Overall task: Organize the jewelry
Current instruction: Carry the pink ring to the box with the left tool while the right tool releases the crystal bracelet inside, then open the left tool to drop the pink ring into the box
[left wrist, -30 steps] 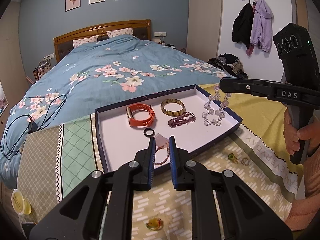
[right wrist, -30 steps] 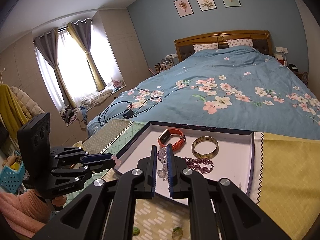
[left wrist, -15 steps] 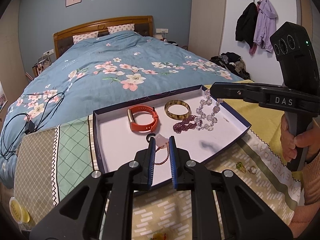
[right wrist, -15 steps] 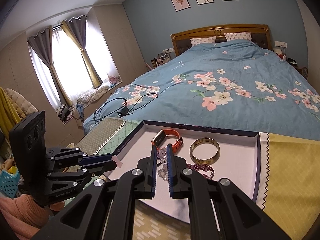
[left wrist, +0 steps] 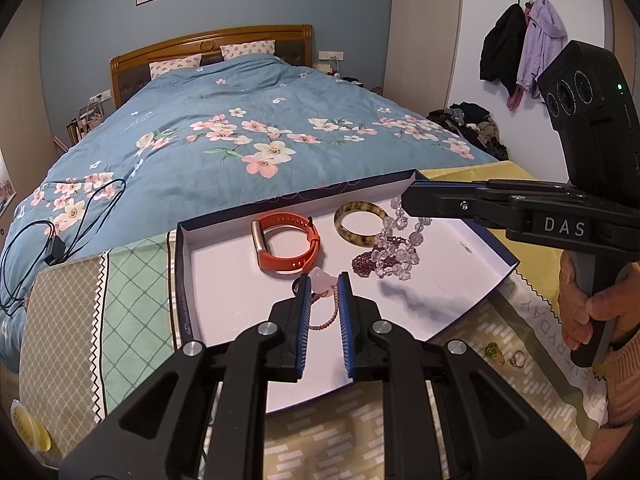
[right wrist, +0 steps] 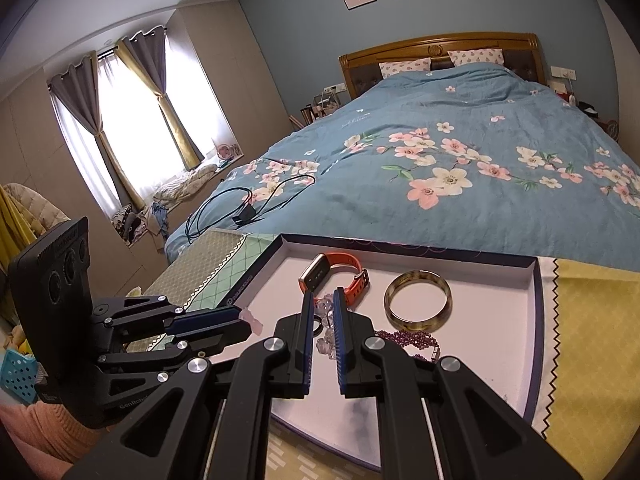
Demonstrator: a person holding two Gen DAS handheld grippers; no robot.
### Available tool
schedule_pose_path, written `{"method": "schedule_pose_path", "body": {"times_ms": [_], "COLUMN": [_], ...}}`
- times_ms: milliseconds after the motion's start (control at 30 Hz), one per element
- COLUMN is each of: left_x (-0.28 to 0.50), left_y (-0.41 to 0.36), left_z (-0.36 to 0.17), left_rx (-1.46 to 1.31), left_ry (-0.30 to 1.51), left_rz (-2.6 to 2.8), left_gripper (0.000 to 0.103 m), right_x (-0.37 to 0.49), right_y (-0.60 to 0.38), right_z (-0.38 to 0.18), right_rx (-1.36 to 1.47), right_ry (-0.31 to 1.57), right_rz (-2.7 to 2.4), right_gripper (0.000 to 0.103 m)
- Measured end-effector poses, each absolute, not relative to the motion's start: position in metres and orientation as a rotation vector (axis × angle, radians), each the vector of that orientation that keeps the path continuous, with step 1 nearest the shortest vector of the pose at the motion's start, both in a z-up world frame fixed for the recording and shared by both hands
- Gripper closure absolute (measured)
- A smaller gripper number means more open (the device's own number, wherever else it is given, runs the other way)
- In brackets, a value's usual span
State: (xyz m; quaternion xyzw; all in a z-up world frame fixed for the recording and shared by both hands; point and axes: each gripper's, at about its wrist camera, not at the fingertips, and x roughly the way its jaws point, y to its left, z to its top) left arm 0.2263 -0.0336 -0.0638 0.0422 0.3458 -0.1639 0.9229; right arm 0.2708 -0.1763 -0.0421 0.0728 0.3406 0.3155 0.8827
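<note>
A white tray with a dark rim holds an orange watch band, an amber bangle and a purple bead bracelet. My left gripper is shut on a pink-stone bracelet whose chain hangs below it over the tray. My right gripper is shut on a clear crystal bead necklace, whose lower beads pile onto the purple bracelet.
Two rings, one green and one gold, lie on the patterned cloth right of the tray. A small black ring lies in the tray. The blue flowered bed with a black cable lies behind.
My right gripper carried the crystal necklace leftward and lower, so its beads now pile on the purple bracelet. My left gripper moved slightly forward over the tray, still holding the pink bracelet.
</note>
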Motion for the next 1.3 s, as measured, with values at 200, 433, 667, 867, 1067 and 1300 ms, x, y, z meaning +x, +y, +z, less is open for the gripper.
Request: {"method": "schedule_pose_path", "body": {"times_ms": [200, 433, 667, 867, 1067, 1300], "left_x": [0.236, 0.252, 0.269, 0.281, 0.289, 0.288], "left_y": [-0.034, -0.036, -0.044, -0.049, -0.048, -0.044], "left_z": [-0.070, -0.082, -0.099, -0.109, -0.115, -0.112], "left_rx": [0.073, 0.073, 0.085, 0.090, 0.072, 0.054], "left_ry": [0.731, 0.768, 0.818, 0.844, 0.866, 0.850], "left_rz": [-0.330, -0.312, -0.290, -0.287, -0.289, -0.287], "left_gripper": [0.089, 0.089, 0.089, 0.089, 0.088, 0.080], "right_x": [0.277, 0.286, 0.295, 0.300, 0.304, 0.302], "right_y": [-0.175, -0.176, -0.185, -0.192, -0.196, -0.199], "right_z": [-0.046, -0.055, -0.066, -0.074, -0.080, -0.080], "right_rx": [0.172, 0.182, 0.196, 0.197, 0.200, 0.202], "right_ry": [0.720, 0.743, 0.773, 0.792, 0.810, 0.815], "right_rz": [0.665, 0.646, 0.595, 0.551, 0.518, 0.504], "right_gripper": [0.095, 0.095, 0.095, 0.095, 0.093, 0.086]}}
